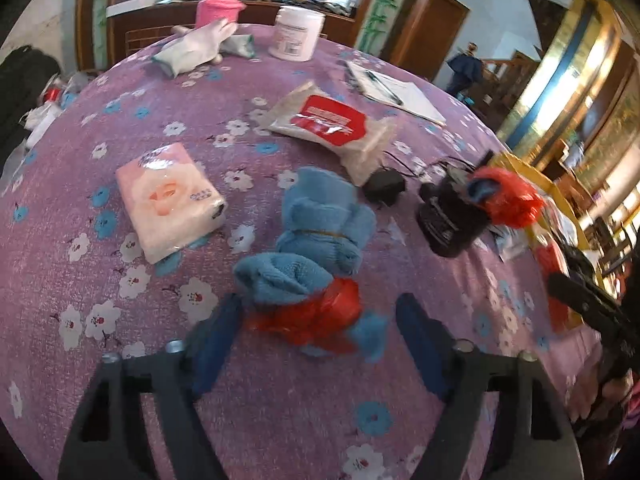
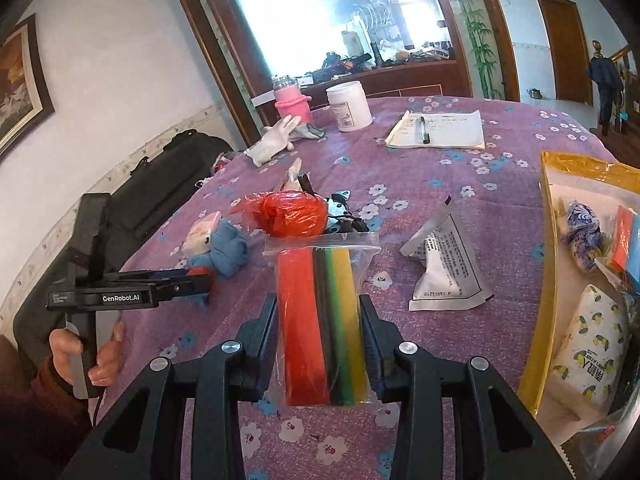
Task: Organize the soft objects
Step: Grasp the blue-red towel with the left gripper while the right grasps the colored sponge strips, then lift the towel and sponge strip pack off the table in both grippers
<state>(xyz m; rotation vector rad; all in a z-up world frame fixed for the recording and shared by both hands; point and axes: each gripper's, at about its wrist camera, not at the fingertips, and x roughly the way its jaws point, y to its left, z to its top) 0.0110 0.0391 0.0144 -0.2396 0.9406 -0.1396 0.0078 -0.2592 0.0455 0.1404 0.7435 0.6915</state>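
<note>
A blue towel bundle with a red plastic bag at its near end lies on the purple flowered tablecloth. My left gripper is open, its blue fingers on either side of the red bag and towel end. It also shows in the right wrist view beside the towel. My right gripper is shut on a clear bag of coloured sponge sheets and holds it above the table.
A pink tissue pack, a red-labelled wipes pack, a black jar with a red bag, white gloves, a white tub and a notepad lie around. A yellow-rimmed tray of soft packs stands at the right. A white sachet lies beside it.
</note>
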